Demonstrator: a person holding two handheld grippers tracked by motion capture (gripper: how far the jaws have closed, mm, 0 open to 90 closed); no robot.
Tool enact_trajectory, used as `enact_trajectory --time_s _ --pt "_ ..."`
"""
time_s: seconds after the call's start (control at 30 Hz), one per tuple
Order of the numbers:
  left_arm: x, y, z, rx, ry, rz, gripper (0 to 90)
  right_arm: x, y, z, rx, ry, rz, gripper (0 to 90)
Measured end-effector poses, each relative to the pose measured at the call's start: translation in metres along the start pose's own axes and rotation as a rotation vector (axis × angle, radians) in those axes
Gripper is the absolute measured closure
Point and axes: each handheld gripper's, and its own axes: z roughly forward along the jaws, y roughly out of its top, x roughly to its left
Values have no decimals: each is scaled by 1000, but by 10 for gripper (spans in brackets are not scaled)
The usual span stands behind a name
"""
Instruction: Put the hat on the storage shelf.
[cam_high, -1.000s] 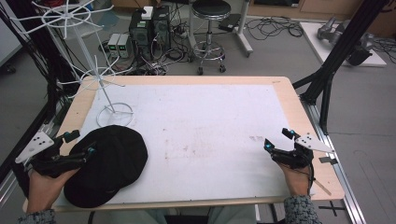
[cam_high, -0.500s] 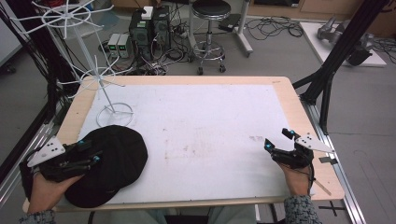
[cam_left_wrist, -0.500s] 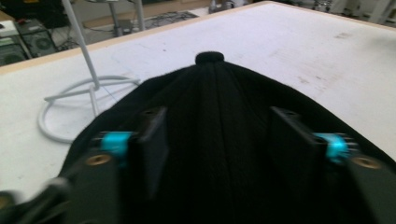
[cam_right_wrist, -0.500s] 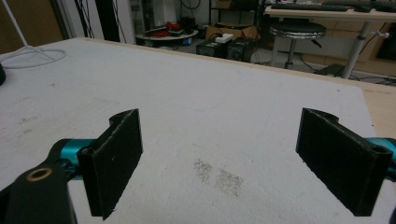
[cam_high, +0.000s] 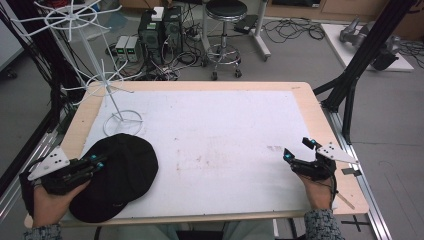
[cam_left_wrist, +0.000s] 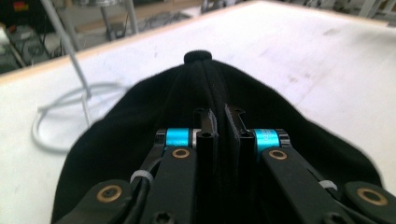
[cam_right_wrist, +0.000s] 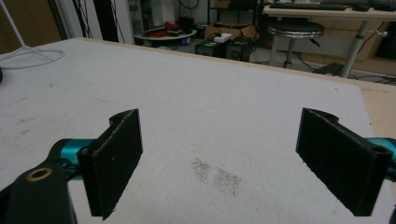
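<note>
Jaws pressed nearly together, the left gripper (cam_high: 95, 162) pinched a fold of the black cap (cam_high: 125, 170), which lay at the table's (cam_high: 210, 86) near-left corner, just in front of the ring base of a white wire stand (cam_high: 120, 117). In the left gripper view the 2 jaws clamped the fabric below the cap's top button (cam_left_wrist: 197, 56). The right gripper (cam_high: 299, 149) rested near the right edge, its jaws spread wide over bare white mat (cam_right_wrist: 224, 116).

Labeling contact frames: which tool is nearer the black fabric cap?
Left. The left tool sits on the black fabric cap, its jaws nearly shut on a fold of it. The right tool hovers wide open across the table, far from it.
</note>
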Motion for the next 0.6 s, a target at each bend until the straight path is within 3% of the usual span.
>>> enact_trajectory --time_s 0.23,0.33,0.6 --pt "-9 16 -5 -90 -46 35 845 -2 0 -1 -3 -5 6 137" --pt "-14 24 -6 -99 -57 57 844 -3 0 -2 -3 -6 11 137" --pt "-23 42 -14 -165 -93 53 844 -4 0 -2 -9 -7 15 137"
